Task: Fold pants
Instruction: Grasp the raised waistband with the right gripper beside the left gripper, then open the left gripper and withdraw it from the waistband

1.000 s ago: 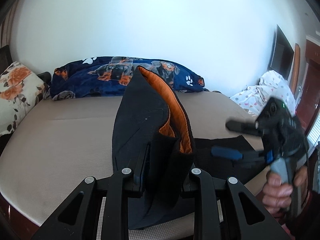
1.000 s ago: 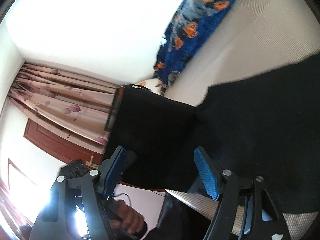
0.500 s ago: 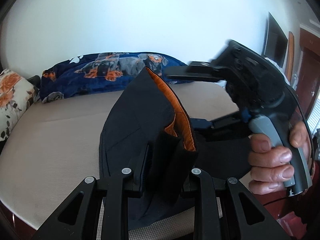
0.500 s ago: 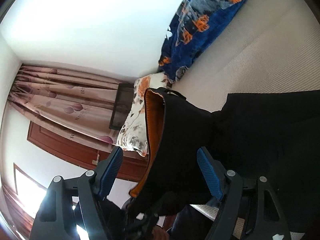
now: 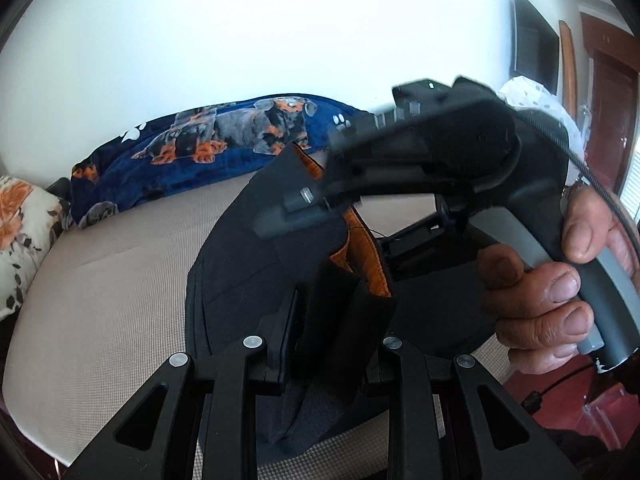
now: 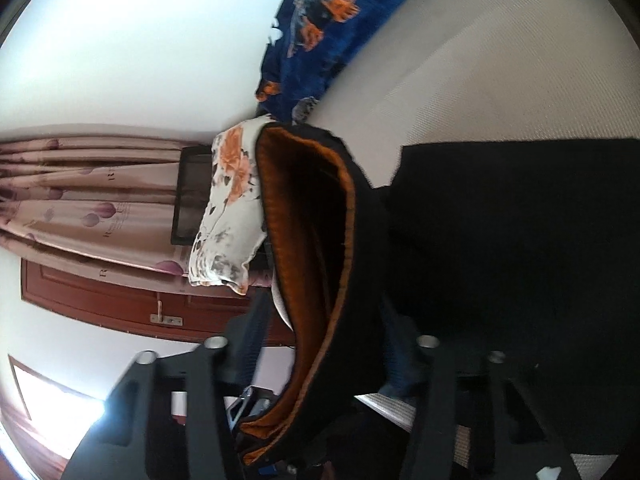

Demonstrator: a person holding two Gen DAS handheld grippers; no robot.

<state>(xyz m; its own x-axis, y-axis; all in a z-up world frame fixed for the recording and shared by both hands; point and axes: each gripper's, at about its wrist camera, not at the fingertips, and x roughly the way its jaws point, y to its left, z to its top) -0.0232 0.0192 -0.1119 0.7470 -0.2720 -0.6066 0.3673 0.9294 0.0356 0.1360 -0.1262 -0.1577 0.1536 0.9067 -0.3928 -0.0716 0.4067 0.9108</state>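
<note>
The black pants point(image 5: 256, 264) with an orange lining are found on the beige bed point(image 5: 112, 288), one part spread flat on the mattress and one waistband section lifted off it. In the left wrist view, the left gripper point(image 5: 328, 344) is seen clamped on a bunched fold of the black fabric at 6 o'clock, with the cloth pressed between the pads and rising toward 12 o'clock.

The right gripper point(image 6: 324, 344) is recorded with its jaws just having been closing; the lifted waistband, orange lining outward, lies between them. Pad contact is blurred there, so a firm grip cannot be confirmed. In the left view the same tool crosses from 3 o'clock, held by the person's hand point(image 5: 560, 280) on its grey handle.

A blue dog-print blanket point(image 5: 224, 136) is noted along the far edge of the bed at 11 o'clock, and a floral pillow point(image 5: 24, 232) at 9 o'clock. Patterned curtains point(image 6: 88, 192) are visible in the right wrist view at 9 o'clock.
</note>
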